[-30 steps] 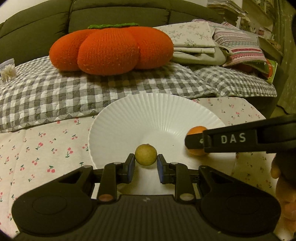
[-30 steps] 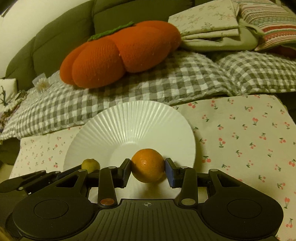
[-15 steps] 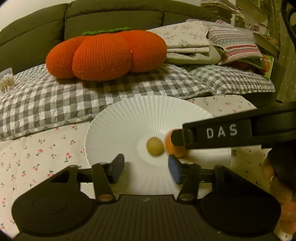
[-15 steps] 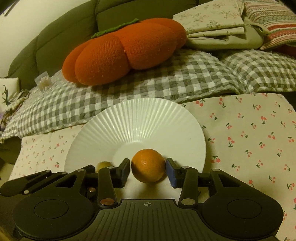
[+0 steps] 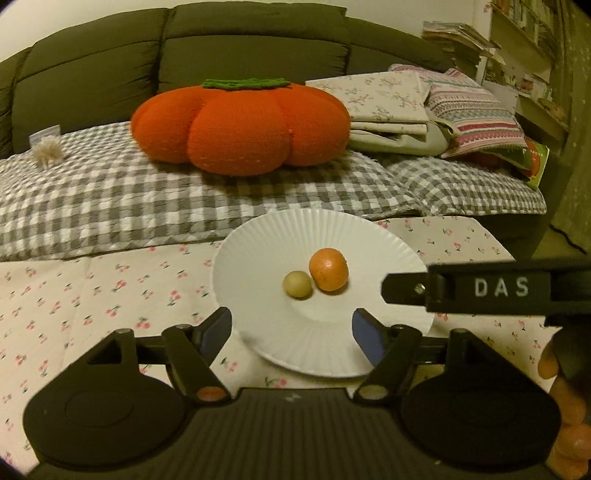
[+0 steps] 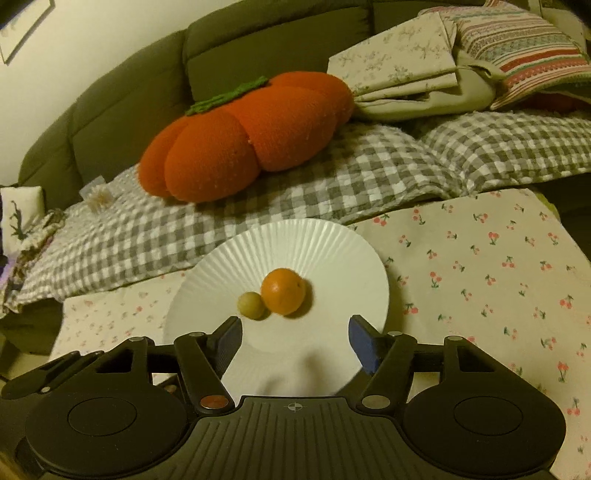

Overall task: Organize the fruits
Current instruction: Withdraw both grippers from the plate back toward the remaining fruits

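Both fruits released onto plate (image 5: 399, 254), jaws opening, empty; only left cam shows right gripper (image 5: 406, 291).

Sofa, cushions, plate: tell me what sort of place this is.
Most likely a home living room: a dark green sofa, a pumpkin-shaped cushion on checked bedding, and a shelf of books beside it.

An orange pumpkin cushion (image 5: 240, 125) rests on a grey checked blanket (image 5: 147, 206) before a dark green sofa (image 5: 221, 48). Folded floral bedding (image 5: 384, 110) and a striped pillow (image 5: 476, 114) lie beside it; a cherry-print cloth (image 6: 487, 258) covers the foreground
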Demonstrator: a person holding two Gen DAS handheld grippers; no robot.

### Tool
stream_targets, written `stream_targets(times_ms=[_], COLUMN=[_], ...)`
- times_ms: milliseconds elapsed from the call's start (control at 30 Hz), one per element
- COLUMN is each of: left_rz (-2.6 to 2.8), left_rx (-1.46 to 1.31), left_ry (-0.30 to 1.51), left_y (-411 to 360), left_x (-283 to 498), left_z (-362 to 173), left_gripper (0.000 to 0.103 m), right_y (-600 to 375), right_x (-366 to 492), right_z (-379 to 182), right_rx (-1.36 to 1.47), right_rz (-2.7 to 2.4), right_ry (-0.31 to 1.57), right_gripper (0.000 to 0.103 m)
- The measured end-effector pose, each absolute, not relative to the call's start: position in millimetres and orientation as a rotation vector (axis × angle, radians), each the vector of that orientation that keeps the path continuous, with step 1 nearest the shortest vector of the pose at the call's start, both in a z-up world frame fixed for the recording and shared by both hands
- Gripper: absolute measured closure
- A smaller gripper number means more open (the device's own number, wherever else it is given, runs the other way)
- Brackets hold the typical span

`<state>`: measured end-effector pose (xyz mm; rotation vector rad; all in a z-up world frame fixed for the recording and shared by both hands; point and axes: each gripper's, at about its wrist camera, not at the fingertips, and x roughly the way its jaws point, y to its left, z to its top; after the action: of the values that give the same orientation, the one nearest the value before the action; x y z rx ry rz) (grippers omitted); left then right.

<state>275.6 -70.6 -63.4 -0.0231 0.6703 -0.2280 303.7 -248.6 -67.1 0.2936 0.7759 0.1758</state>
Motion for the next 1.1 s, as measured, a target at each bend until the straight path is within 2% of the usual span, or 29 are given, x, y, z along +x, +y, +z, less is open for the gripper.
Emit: stream_targets(times_ms=[400,533,1100], left_rz=[-0.130,-0.083,0.033], left_rx=[-0.076,-0.068,-0.122], left_ry=[0.695,0.698,0.697], left_y=[-31,-18,26], left_x=[225,206,134], left_z=[-47,-44,-30], left_gripper=[0.025,0.022,0.013], right_y=[-236,-231,-211], right_x=[252,232,163], right_z=[-48,-41,-20], right_rx=[0.275,0.281,0.219], right_rz=[0.178,0.185,0.214], right_ry=[0.770,0.761,0.724], right_gripper=[0.034,0.027,0.020])
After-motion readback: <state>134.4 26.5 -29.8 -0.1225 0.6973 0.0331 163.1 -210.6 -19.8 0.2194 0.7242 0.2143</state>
